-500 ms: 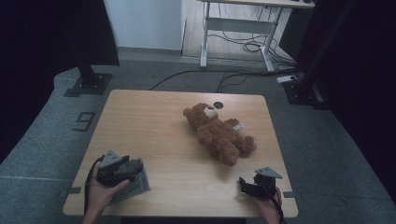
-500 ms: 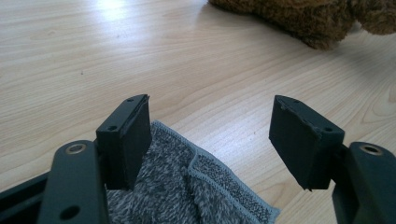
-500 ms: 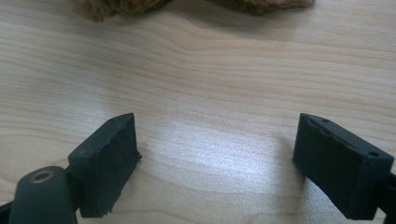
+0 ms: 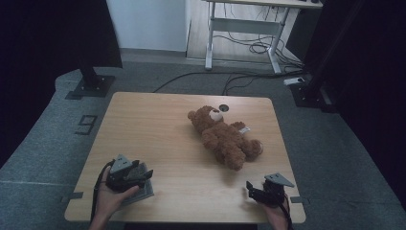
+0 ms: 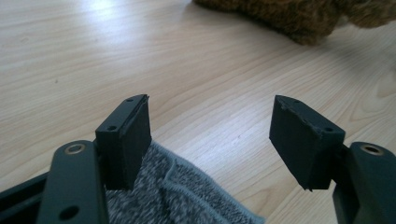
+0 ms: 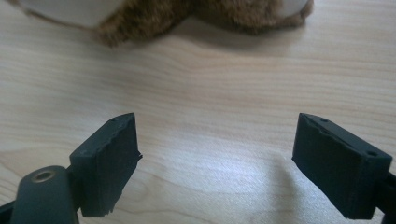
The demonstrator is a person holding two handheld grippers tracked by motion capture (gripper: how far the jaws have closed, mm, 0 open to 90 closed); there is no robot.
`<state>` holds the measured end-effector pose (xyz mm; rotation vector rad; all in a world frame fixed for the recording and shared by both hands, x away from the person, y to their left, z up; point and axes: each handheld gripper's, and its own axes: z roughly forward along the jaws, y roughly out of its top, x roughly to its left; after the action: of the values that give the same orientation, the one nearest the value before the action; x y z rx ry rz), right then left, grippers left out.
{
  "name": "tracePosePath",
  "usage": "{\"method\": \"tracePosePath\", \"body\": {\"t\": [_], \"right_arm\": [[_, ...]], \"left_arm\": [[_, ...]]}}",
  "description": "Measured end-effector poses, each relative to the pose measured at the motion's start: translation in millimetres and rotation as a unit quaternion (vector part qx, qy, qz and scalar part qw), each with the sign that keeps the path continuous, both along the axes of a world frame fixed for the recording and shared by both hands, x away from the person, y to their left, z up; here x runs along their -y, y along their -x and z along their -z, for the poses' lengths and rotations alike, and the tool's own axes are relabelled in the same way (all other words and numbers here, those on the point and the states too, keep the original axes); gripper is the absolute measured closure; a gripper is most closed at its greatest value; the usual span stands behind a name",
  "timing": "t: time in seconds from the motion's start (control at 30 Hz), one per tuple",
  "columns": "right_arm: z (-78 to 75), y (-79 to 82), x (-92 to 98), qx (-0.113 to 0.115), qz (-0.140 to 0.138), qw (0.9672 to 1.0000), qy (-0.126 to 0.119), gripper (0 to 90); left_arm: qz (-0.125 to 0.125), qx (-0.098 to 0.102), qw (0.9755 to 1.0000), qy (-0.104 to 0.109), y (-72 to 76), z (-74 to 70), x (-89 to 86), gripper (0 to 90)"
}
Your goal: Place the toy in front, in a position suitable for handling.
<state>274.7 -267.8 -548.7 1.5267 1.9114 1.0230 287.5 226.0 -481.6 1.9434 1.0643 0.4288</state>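
A brown teddy bear (image 4: 225,136) lies on its back on the wooden table (image 4: 158,124), right of centre, head toward the far side. Its fur fills the top edge of the left gripper view (image 5: 289,16) and of the right gripper view (image 6: 154,16). My left gripper (image 4: 141,176) rests at the near left over a grey cloth (image 4: 143,191), open, with the cloth (image 5: 177,196) lying under its jaws. At the near right edge my right gripper (image 4: 250,189) stands open above bare wood, nothing between its jaws. Both point toward the bear.
A dark round hole (image 4: 223,108) sits in the table just behind the bear's head. Beyond the table stand a white desk frame (image 4: 244,28) with cables on the floor and black stand bases (image 4: 88,86) at left and right.
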Motion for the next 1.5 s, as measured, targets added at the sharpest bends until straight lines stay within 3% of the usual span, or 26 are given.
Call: {"method": "tracePosePath", "body": {"t": [0.4, 0.67, 0.73, 0.83, 1.13, 1.27, 1.43, 1.5], "right_arm": [[-19.8, 4.8, 1.2, 0.033, 0.009, 0.9985, -0.043, 14.9], [-51.1, -5.4, -9.9, 0.062, -0.001, 0.997, -0.047, 13.5], [-66.2, -16.3, -17.0, 0.071, -0.01, 0.9961, -0.051, 13.2], [-75.7, -30.8, -26.1, 0.07, -0.017, 0.9965, -0.042, 13.2], [-87.9, -64.1, -58.1, 0.065, -0.058, 0.9954, -0.04, 12.7], [-92.3, -79.4, -75.0, 0.066, -0.072, 0.995, -0.018, 12.2], [-94.2, -101.1, -76.2, 0.053, -0.065, 0.9964, -0.017, 12.2], [-90.5, -117.3, -78.7, 0.03, -0.068, 0.997, -0.02, 12.1]], "left_arm": [[0.02, 0.012, 0.9997, 0.007, -13.7, -11.0, 12.3, 29.4], [0.018, 0.011, 0.9997, 0.012, -11.1, -9.1, 8.9, 29.2], [0.015, 0.011, 0.9997, 0.015, -7.5, -8.5, 5.8, 29.3], [0.011, 0.011, 0.9998, 0.016, -6.6, -8.0, 5.1, 29.3], [0.012, 0.007, 0.9997, 0.022, -18.1, -8.9, 14.3, 28.8], [0.014, 0.006, 0.9996, 0.022, -22.2, -9.0, 19.5, 28.8], [0.018, 0.005, 0.9995, 0.024, -22.2, -8.1, 23.2, 28.9], [0.02, 0.004, 0.9995, 0.023, -22.0, -6.8, 23.7, 28.9]]}}
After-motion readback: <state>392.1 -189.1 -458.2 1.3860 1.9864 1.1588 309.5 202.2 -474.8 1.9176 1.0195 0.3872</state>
